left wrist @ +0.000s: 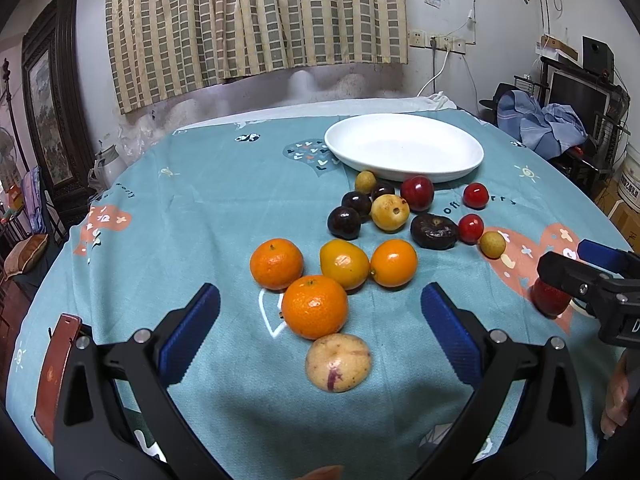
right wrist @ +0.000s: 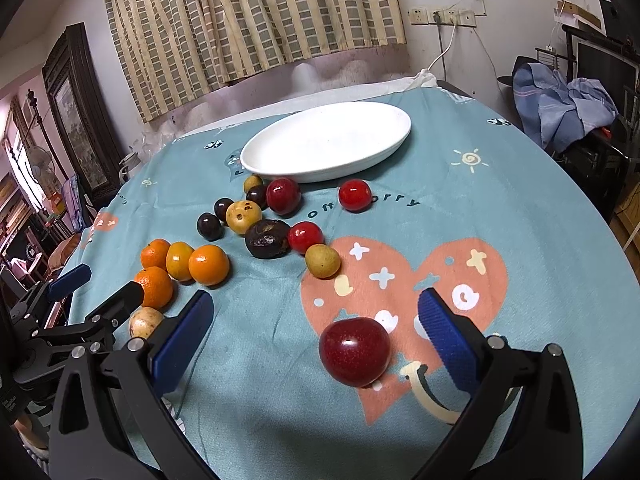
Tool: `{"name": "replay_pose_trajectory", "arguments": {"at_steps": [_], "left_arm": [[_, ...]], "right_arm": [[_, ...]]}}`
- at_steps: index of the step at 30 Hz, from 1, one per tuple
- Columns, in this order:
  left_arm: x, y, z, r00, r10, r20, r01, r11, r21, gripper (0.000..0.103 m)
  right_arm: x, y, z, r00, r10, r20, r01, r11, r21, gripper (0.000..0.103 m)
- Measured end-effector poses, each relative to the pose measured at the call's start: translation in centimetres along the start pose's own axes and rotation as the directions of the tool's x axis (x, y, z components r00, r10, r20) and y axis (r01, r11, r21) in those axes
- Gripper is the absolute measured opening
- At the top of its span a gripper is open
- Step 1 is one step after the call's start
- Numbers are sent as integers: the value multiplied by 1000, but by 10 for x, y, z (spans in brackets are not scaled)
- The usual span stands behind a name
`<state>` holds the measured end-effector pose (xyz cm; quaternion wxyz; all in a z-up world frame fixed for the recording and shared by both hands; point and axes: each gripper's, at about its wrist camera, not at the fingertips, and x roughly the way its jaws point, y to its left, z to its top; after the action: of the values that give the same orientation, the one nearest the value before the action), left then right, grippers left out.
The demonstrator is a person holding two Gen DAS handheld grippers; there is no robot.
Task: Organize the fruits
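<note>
A white oval plate [left wrist: 404, 148] [right wrist: 326, 142] stands empty at the back of the table. Several fruits lie in front of it: oranges [left wrist: 315, 306] [right wrist: 209, 265], dark plums [left wrist: 344, 223], red fruits [left wrist: 417, 193] [right wrist: 355, 195], yellow fruits [left wrist: 390, 212]. My left gripper [left wrist: 320, 312] is open around an orange, with a pale speckled fruit [left wrist: 338, 362] just below it. My right gripper [right wrist: 316, 320] is open, and a large red fruit [right wrist: 354, 351] lies on the cloth between its fingers. The right gripper also shows in the left wrist view [left wrist: 592, 272].
The round table has a teal cloth [left wrist: 200, 208] with a pink heart print [right wrist: 404, 280]. A brown case [left wrist: 56, 376] lies at the near left edge. Chairs with clothes [right wrist: 560, 108] stand at the right, a framed picture [left wrist: 48, 112] at the left.
</note>
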<state>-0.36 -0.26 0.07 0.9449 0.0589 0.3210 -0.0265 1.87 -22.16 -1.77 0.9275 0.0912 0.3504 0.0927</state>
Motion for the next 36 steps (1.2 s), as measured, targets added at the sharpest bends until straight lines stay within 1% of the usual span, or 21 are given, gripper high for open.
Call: {"name": "replay_pose_trajectory", "arguments": {"at_steps": [36], "left_arm": [[3,1,-2,1000,-4,-4,4,1000,-3,101]], "right_arm": [[0,-4,3,1000,4,-7,-3,1000,7,102]]}}
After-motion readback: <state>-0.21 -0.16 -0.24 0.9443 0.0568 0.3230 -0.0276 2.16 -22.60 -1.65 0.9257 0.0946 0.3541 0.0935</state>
